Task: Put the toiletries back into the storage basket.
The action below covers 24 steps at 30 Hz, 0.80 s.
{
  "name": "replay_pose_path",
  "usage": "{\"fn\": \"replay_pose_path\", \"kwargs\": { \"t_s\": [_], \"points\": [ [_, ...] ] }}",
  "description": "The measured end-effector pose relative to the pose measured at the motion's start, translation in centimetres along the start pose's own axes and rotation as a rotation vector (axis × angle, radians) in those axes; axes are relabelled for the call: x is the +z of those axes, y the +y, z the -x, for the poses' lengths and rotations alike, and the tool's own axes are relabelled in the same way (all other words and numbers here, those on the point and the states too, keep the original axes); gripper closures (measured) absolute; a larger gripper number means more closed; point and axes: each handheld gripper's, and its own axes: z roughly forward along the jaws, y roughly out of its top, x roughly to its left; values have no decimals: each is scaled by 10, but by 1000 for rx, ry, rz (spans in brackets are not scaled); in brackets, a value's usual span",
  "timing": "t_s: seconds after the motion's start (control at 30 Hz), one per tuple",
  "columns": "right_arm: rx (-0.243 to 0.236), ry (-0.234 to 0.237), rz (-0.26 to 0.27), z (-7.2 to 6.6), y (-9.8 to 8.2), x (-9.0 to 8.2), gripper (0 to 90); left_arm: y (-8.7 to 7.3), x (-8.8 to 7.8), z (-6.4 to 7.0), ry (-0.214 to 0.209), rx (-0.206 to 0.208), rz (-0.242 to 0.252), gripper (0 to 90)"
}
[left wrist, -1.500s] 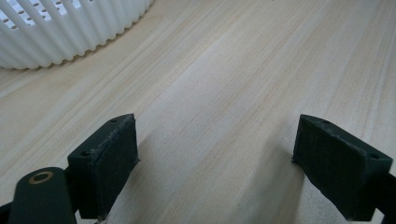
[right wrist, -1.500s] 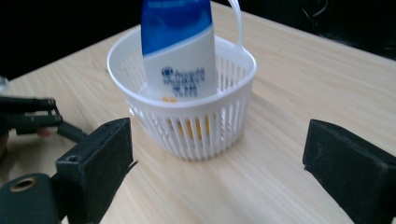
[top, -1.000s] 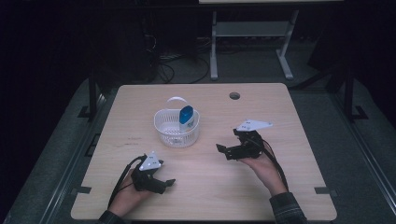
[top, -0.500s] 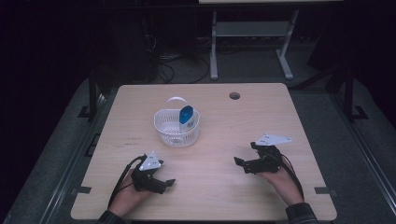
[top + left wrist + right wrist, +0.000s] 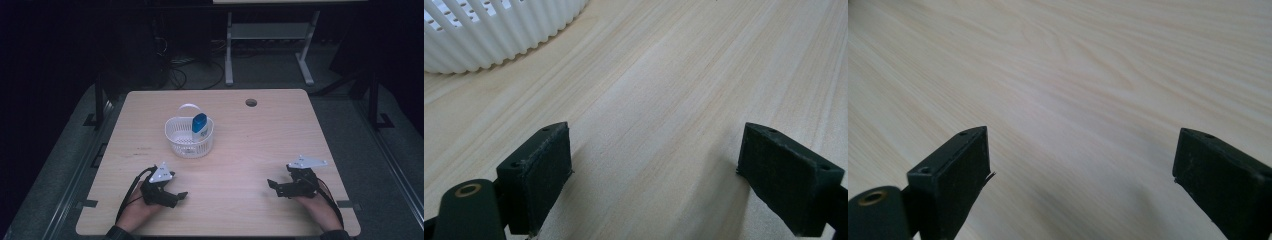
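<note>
Drawn back from the white basket (image 5: pixel 189 136) toward the near tabletop (image 5: pixel 240 150) edge: right gripper (image 5: pixel 276 186), fingers apart, empty; left gripper (image 5: pixel 176 198) likewise.

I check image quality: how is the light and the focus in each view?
High view: table lit, surroundings nearly black, white basket sharp. Left gripper view: wood grain sharp, soft shadows beside the pads. Right gripper view: near wood slightly blurred, no glare.

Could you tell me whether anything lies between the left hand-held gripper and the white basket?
Nothing visible does: bare wooden table separates the left hand-held gripper from the white slatted plastic basket, whose wall shows beyond its open jaws.
</note>
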Motion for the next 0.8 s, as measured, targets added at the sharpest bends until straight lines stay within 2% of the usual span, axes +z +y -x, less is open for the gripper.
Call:
{"fn": "replay_pose_path", "kwargs": {
  "t_s": [0.3,0.4,0.8],
  "points": [
    [0,-70,-55,11,-21,-5,48,0,0,0,0,0,0,129],
    [3,-78,-77,14,-26,-3,33,0,0,0,0,0,0,129],
    [-3,-93,-59,14,-28,-1,16,0,0,0,1,-1,1,129]
  ]
}}
